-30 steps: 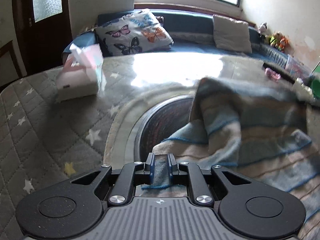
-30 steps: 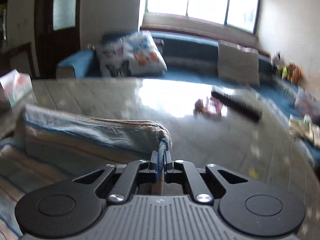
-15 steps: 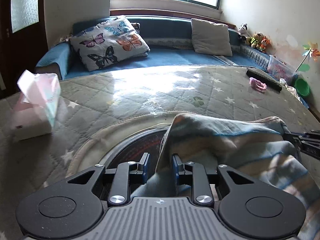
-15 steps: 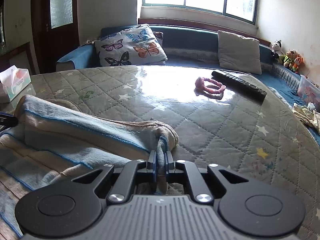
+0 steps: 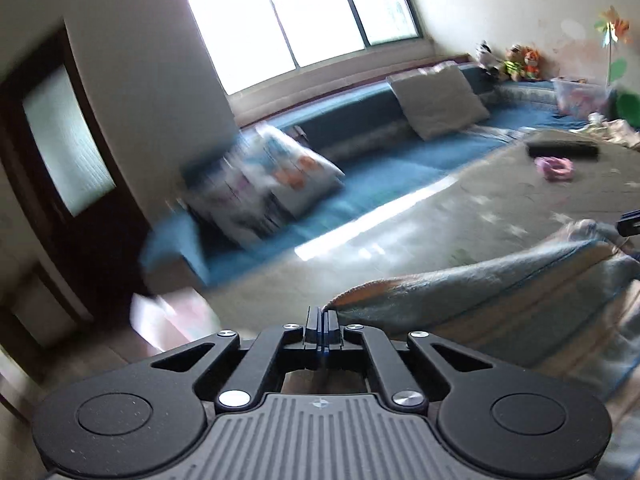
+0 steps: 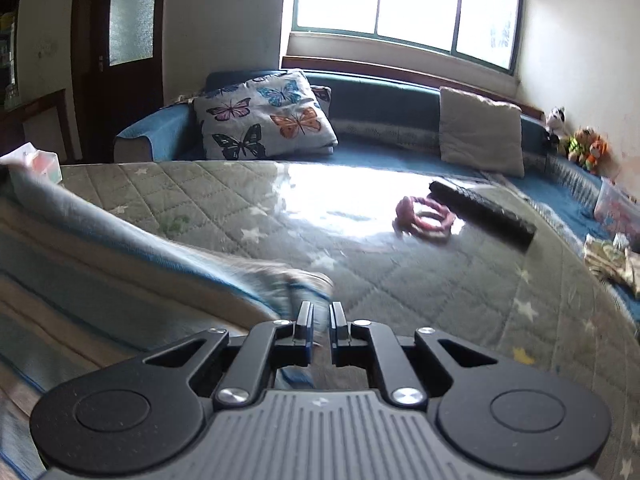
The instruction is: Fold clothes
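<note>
Clearly left gripper (image 5: pixel 321 316) closed, empty, right gripper (image 6: pixel 320 312) parted around striped garment (image 6: pixel 120 264), butterfly pillow (image 6: pixel 264 116) sharp only rightward.

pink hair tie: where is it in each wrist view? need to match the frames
Left wrist: pink hair tie at far right, just below the black remote.
Right wrist: right of centre, left of the remote.
Shared landmark: butterfly pillow on the blue couch.

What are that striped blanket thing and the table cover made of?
The striped blanket looks like soft woven or knitted fabric: it sags in loose folds. The table cover looks like quilted cloth with stitched diamonds; its glare suggests a clear plastic layer on top.
</note>
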Motion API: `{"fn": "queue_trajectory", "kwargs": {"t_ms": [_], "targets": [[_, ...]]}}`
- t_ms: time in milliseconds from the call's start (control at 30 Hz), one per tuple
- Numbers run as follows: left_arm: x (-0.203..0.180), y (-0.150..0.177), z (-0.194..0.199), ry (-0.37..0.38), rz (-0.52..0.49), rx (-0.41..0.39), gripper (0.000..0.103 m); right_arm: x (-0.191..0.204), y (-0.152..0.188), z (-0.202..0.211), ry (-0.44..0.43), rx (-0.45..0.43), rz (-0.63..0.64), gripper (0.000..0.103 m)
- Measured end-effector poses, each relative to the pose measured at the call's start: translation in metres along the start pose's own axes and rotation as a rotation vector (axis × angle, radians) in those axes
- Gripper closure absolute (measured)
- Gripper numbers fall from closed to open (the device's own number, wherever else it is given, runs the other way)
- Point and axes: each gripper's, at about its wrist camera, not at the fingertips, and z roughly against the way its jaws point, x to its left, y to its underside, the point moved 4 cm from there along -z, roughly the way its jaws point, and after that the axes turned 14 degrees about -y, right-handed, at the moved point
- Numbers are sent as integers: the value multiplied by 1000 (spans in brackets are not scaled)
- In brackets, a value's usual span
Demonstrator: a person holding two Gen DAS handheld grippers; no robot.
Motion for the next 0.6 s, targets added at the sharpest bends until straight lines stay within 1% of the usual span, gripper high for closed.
{"fn": "queue_trajectory", "kwargs": {"t_ms": [67, 133, 233, 300, 367, 433, 533, 567, 600], "targets": [[10, -5, 4, -43, 4, -26, 82, 2, -1, -5, -3, 11, 6, 96], [19, -11, 8, -85, 8, -53, 82, 3, -1, -10, -11, 23, 11, 96], [44, 3, 0, -97, 84, 16, 82, 4, -1, -13, -21, 34, 14, 96], [58, 16, -6, -93, 123, 77, 82, 4, -1, -15, -27, 39, 11, 95], [64, 30, -11, -71, 142, 126, 82, 3, -2, -17, -32, 46, 11, 94], [67, 43, -16, -45, 155, 173, 82, 2, -4, -21, -36, 53, 12, 90], [66, 52, -26, -17, 192, 213, 81, -1, -6, -28, -47, 68, -13, 83], [65, 52, -29, -8, 210, 219, 80, -2, -6, -31, -51, 72, -23, 83], [65, 51, -32, -1, 224, 222, 77, -3, -7, -32, -52, 75, -28, 81]]}}
